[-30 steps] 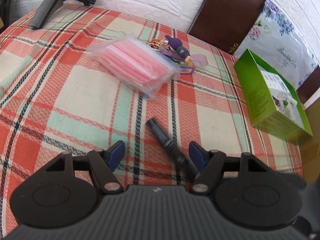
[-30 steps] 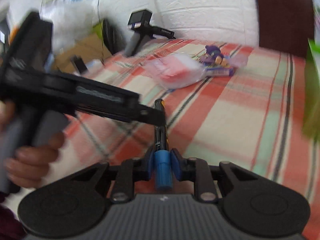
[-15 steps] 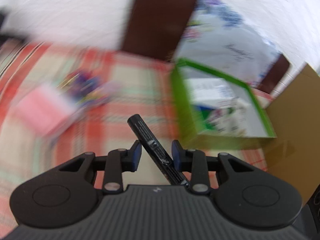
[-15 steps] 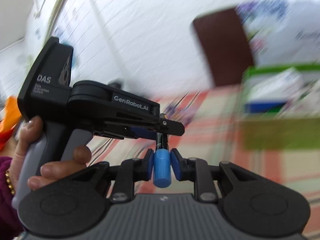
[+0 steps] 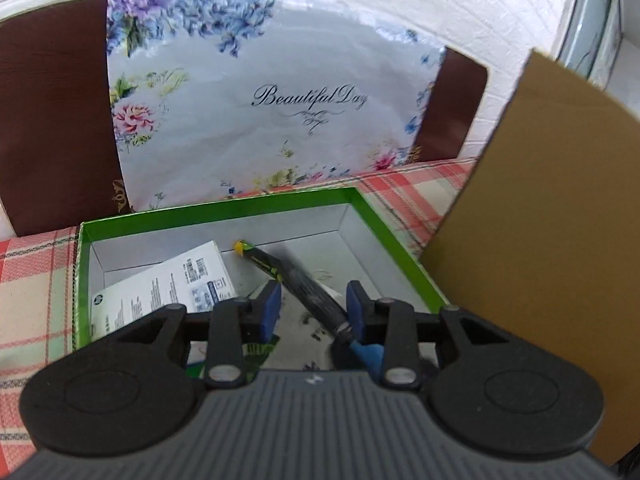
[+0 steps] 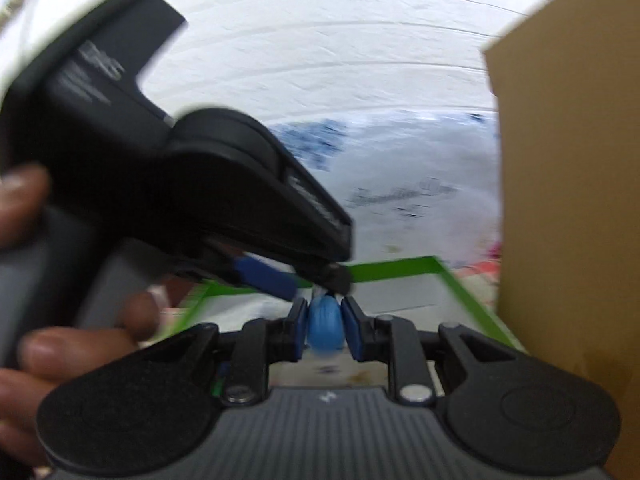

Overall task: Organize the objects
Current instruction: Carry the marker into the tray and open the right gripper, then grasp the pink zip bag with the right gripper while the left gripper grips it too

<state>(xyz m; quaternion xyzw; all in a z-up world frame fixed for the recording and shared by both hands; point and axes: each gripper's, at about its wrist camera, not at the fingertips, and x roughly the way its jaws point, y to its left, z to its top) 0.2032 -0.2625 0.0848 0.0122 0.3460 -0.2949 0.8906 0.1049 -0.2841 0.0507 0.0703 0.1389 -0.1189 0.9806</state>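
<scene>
A black pen (image 5: 304, 284) with a yellow tip hangs slanted over the open green box (image 5: 216, 210). It passes between the blue pads of my left gripper (image 5: 314, 308), whose jaws are opening; a gap shows beside the left pad. The pen's blue end (image 6: 325, 328) is clamped in my right gripper (image 6: 325, 322), which stays shut just under the left one. In the right wrist view the left tool's black housing (image 6: 200, 200) and the hand (image 6: 60, 344) holding it fill the left side.
Inside the box lies a white printed carton (image 5: 168, 280). A brown cardboard flap (image 5: 540, 220) rises close on the right. Behind the box stand a floral bag (image 5: 260, 100) and a dark brown chair back (image 5: 52, 120). Plaid cloth (image 5: 32, 280) covers the table.
Both grippers swung right from the plaid table to above the green box. The left jaws narrowed around the pen, then parted a little. The right stayed clamped on the blue end.
</scene>
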